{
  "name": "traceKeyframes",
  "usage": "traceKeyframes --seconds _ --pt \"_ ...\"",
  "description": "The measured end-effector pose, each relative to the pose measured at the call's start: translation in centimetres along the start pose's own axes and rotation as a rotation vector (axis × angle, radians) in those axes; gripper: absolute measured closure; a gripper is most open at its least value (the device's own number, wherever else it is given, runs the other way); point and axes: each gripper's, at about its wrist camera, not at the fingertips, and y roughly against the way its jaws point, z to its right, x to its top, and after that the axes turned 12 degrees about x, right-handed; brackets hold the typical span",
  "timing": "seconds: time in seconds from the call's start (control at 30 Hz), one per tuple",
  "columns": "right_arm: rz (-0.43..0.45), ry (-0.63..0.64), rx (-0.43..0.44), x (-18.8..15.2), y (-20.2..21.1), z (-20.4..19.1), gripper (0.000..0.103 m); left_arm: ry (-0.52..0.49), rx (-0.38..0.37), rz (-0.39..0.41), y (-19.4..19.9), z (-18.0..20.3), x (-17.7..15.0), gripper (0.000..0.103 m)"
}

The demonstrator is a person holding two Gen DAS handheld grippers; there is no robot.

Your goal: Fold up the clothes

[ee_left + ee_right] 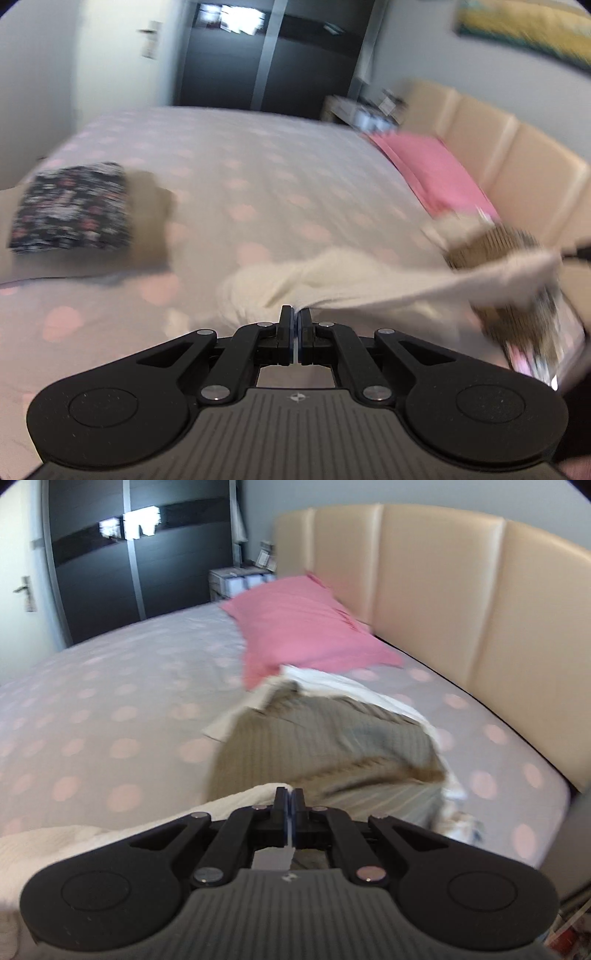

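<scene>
Two hand-held grippers are at work here, and we see each from its own wrist camera. Our left hand-held gripper [295, 314] has its fingers pressed together on an edge of a cream knitted garment [332, 280], which stretches from the fingertips off to the right, partly bunched on the bed [229, 166] and partly lifted. Our right hand-held gripper [289, 795] is likewise clamped on the cream knit [110, 834], whose fabric runs down and left past its fingers.

Just beyond the right gripper lies a pile of clothes [332, 738], a beige ribbed piece on top with white fabric showing around its edges. It touches the near end of a pink pillow [303, 627], which rests against the padded beige headboard [443, 590].

In the left view, a folded dark patterned garment [70, 206] sits on the far left of the bed, on top of a tan folded piece [151, 218], well apart from the cream knit. The bedsheet is pale with pink dots. A dark wardrobe [266, 55] stands behind the bed. Much of the left view is blurred.
</scene>
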Motion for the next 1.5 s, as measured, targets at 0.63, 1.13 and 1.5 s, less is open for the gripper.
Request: traceKeyframes --seconds 0.63,1.13,1.5 --pt "-0.162 0.021 0.048 -3.9 -1.6 1.1 0.079 -0.225 -0.076 -0.174 -0.1 2.9 -1.4 0.071" --pt "-0.336 0.188 0.427 -6.4 -11.8 -14.3 0.063 0.073 0.029 -0.329 -13.0 -3.9 5.3 0.055" --pt "-0.501 0.093 0.532 -6.8 -21.8 -21.3 0.063 0.038 0.048 -0.538 -19.8 -3.8 3.1 0.060"
